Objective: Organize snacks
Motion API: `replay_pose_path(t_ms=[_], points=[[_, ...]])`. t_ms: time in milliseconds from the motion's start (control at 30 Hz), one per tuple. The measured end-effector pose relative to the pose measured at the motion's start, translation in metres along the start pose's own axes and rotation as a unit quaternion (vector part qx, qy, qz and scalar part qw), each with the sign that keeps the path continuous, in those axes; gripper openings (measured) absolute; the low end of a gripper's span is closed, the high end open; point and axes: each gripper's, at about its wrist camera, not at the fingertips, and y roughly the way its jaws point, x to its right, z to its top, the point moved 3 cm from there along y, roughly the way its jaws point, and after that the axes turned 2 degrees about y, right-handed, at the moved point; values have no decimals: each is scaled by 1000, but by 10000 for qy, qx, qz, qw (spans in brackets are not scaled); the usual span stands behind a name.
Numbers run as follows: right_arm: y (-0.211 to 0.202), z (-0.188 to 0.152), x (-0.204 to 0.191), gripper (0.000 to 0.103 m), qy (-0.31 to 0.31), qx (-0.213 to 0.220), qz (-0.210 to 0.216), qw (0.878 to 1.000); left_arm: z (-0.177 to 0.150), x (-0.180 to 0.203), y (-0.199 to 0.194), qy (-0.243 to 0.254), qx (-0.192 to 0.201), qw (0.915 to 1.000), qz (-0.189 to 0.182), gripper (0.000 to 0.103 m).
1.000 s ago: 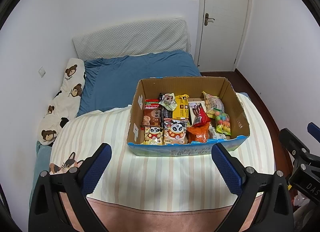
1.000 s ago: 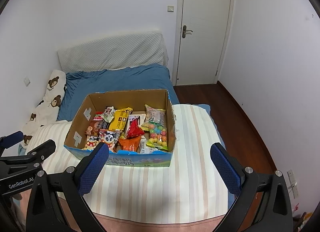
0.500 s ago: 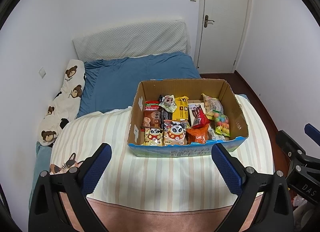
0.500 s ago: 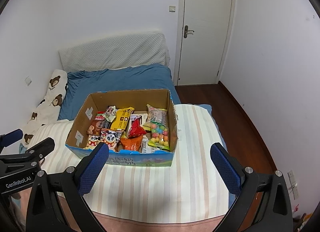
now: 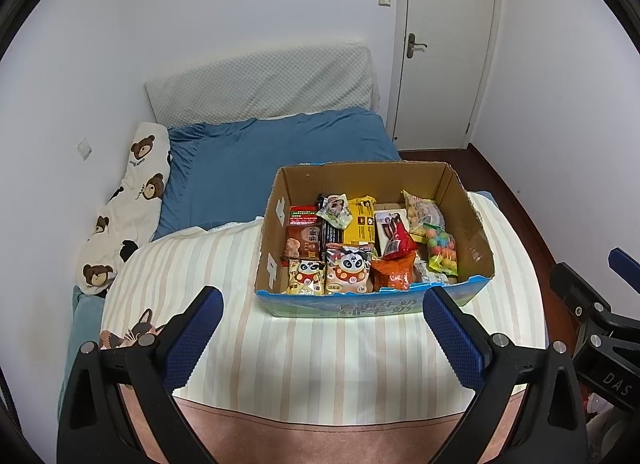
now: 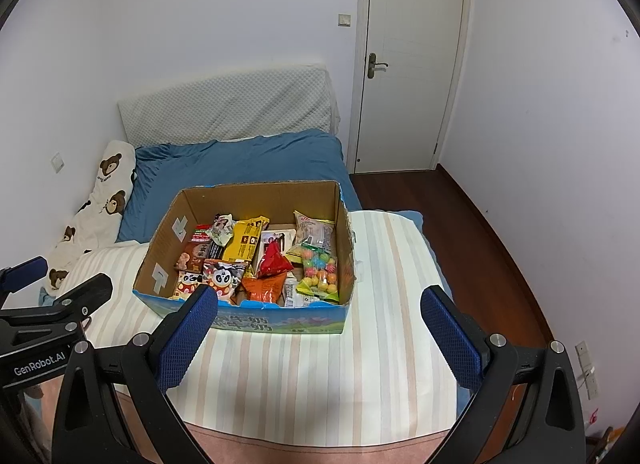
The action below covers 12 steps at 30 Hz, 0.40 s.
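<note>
The bed (image 5: 248, 168) is the biggest thing here, with a blue sheet at the far end and a striped blanket (image 5: 320, 352) on the near end. The blanket makes a soft, flat spot, so the cardboard box (image 5: 468, 200) sits on it where both hands can get to it. The box is open at the top, so you can look in and pick things out.

The snacks are all inside the box, packed close and partly on top of each other. There is a yellow packet (image 5: 362, 220) near the back, a bag of colored candy balls (image 5: 440, 250) by the right wall, a red packet (image 5: 400, 242) in the middle, an orange packet (image 5: 394, 274) at the front, and 2 panda packets (image 5: 348, 268) at the front left.

The left gripper (image 5: 322, 306) and the right gripper (image 6: 320, 304) hang in front of the box, above the blanket. Both have their fingers (image 5: 196, 328) spread wide with nothing between them, I think to be ready to pick a snack
</note>
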Motion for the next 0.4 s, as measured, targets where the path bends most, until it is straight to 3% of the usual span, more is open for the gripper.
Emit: replay_pose_path(t_ms=[400], points=[[-2, -1, -1, 103, -4, -10, 24, 10000, 1, 0, -2, -19, 67, 10000, 16, 103]])
